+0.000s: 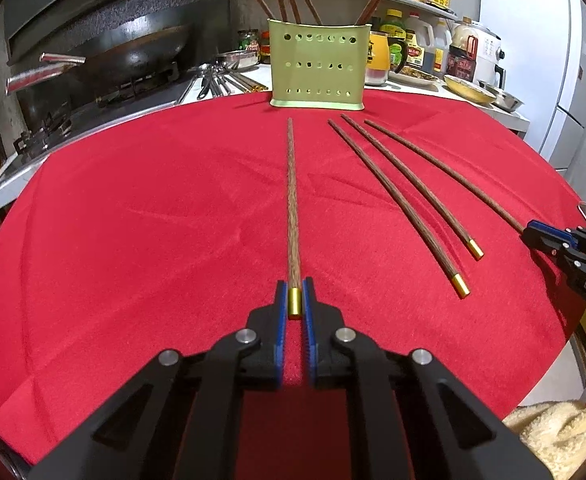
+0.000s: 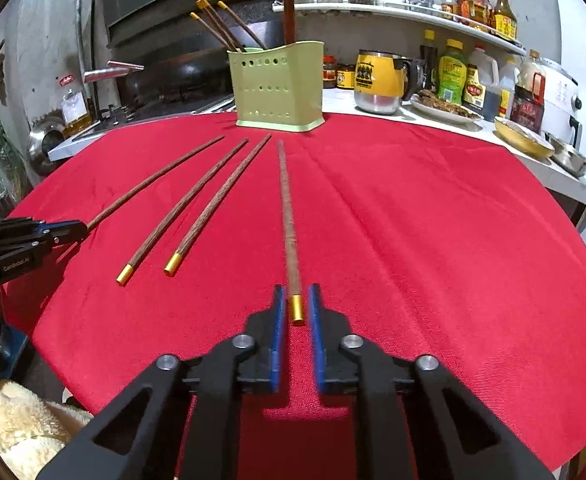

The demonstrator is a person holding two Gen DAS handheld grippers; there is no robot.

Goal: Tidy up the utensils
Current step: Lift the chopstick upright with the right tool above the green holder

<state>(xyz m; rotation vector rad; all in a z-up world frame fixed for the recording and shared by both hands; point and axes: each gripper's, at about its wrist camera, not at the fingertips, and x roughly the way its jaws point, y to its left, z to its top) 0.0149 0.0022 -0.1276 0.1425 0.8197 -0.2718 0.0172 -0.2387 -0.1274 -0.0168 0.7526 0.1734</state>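
Observation:
Wooden chopsticks with gold caps lie on a red cloth [image 1: 133,240] in front of a green perforated holder [image 1: 317,64] [image 2: 279,84], which has several chopsticks standing in it. My left gripper [image 1: 295,292] [image 2: 81,228] is shut on the gold-capped end of one chopstick [image 1: 293,200] that points at the holder. My right gripper [image 2: 296,296] [image 1: 531,230] is shut on the capped end of another chopstick [image 2: 287,208], with its blue pads close on both sides. Two loose chopsticks [image 1: 397,204] [image 2: 185,208] lie side by side between the grippers.
A black wok [image 1: 125,52] sits on the stove at the back left, with metal utensils [image 1: 213,80] beside it. A yellow mug [image 2: 377,76], sauce bottles, plates and steel bowls [image 2: 569,156] crowd the counter at the back right. A cream towel [image 2: 21,420] lies below the table's near edge.

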